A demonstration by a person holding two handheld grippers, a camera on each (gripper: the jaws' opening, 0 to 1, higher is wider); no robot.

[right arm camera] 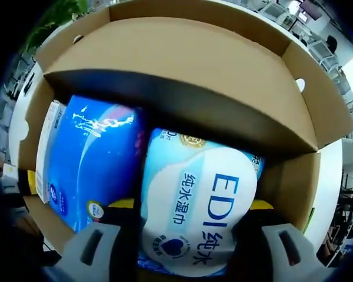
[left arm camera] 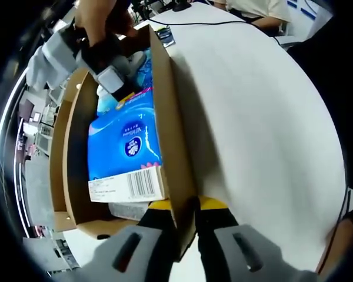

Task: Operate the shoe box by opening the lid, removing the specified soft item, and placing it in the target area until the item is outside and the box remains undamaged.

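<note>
Left gripper (left arm camera: 194, 220) jaws pinch the shoe box (left arm camera: 175, 147) wall; right gripper (right arm camera: 188, 235) jaws, spread wide, seemingly clasp the wipes pack (right arm camera: 194, 205).

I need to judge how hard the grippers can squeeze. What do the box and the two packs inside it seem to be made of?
The shoe box looks like plain brown cardboard, matte, with raw cut edges. The white EDI wipes pack, between the right gripper's jaws, seems soft glossy plastic film, bulging and reflecting light. The blue pack also looks like shiny plastic film, with a printed barcode at one end.
</note>
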